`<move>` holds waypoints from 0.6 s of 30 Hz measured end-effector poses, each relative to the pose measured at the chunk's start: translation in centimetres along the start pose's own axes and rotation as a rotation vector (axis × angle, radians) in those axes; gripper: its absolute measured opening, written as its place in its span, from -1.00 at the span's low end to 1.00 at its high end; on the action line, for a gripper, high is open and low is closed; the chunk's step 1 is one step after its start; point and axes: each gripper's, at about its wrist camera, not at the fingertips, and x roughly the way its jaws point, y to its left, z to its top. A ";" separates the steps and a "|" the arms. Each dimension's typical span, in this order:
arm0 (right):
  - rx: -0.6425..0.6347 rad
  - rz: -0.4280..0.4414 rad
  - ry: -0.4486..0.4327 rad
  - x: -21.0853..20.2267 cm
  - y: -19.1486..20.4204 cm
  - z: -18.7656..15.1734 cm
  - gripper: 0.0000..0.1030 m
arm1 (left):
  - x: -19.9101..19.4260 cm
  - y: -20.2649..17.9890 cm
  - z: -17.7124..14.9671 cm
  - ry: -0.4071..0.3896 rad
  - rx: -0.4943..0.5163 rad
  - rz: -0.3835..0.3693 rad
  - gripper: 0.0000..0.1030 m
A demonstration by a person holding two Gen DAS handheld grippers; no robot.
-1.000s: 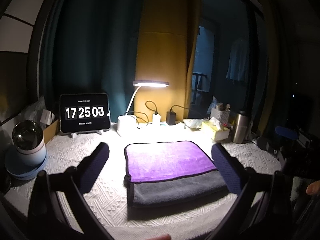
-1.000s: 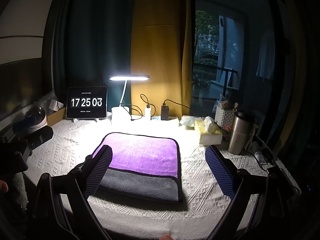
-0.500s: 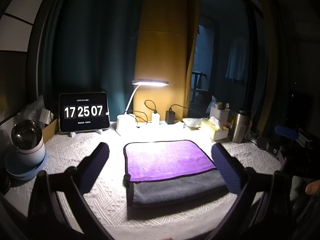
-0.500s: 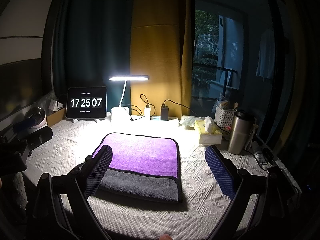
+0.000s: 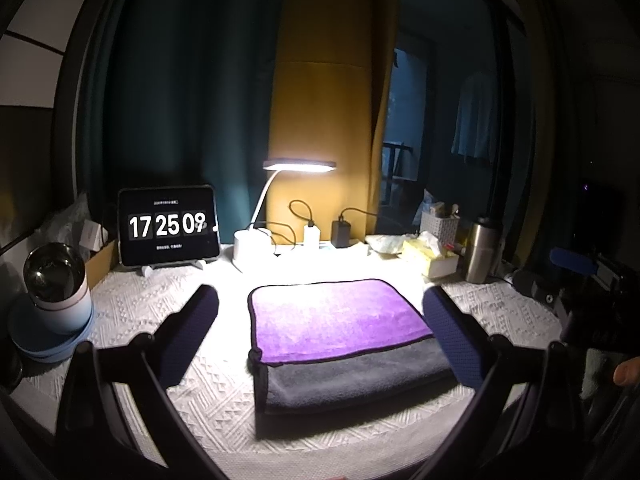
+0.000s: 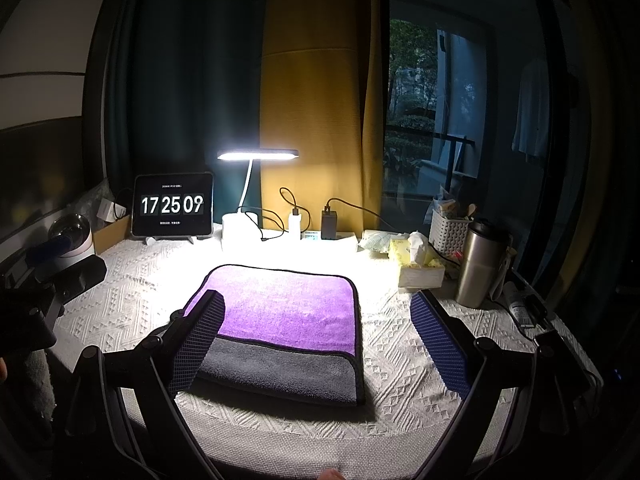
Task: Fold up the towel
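Note:
A folded towel [image 5: 340,332], purple on top with a grey layer showing along its near edge, lies flat on the white textured tablecloth [image 5: 152,304]; it also shows in the right wrist view [image 6: 286,328]. My left gripper [image 5: 320,340] is open and empty, held above the table's near edge, its fingers either side of the towel without touching it. My right gripper [image 6: 320,344] is open and empty, likewise held back near the front edge. The right gripper's body shows at the right of the left wrist view [image 5: 592,280].
At the back stand a tablet clock [image 5: 168,226], a lit desk lamp [image 5: 298,166], chargers [image 5: 342,234], a tissue box [image 5: 430,254], a steel tumbler [image 5: 482,250] and a white basket [image 6: 450,226]. A bowl on blue plates [image 5: 52,300] sits at left.
Both grippers have stayed almost still and open. The towel has not moved. Only the clock digits have advanced.

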 end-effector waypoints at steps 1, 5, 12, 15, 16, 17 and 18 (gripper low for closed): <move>0.000 0.000 0.000 0.0 0.0 0.0 0.87 | 0.0 0.0 0.0 0.001 0.000 0.000 0.99; 0.001 0.000 0.000 0.0 -0.1 0.0 0.87 | 0.0 -0.1 -0.1 0.003 0.003 -0.005 0.99; 0.002 0.001 0.002 0.1 -0.1 -0.1 0.87 | 0.2 -0.2 -0.2 0.011 0.005 -0.009 0.99; 0.004 -0.001 0.005 0.1 -0.1 -0.2 0.87 | 0.3 -0.4 -0.3 0.014 0.007 -0.010 0.99; 0.005 -0.001 0.006 0.1 -0.1 -0.3 0.87 | 0.3 -0.4 -0.3 0.013 0.008 -0.010 0.99; 0.005 -0.001 0.007 0.2 -0.1 -0.4 0.87 | 0.3 -0.4 -0.3 0.014 0.007 -0.010 0.99; 0.006 -0.001 0.008 0.2 -0.1 -0.4 0.87 | 0.4 -0.4 -0.3 0.015 0.008 -0.010 0.99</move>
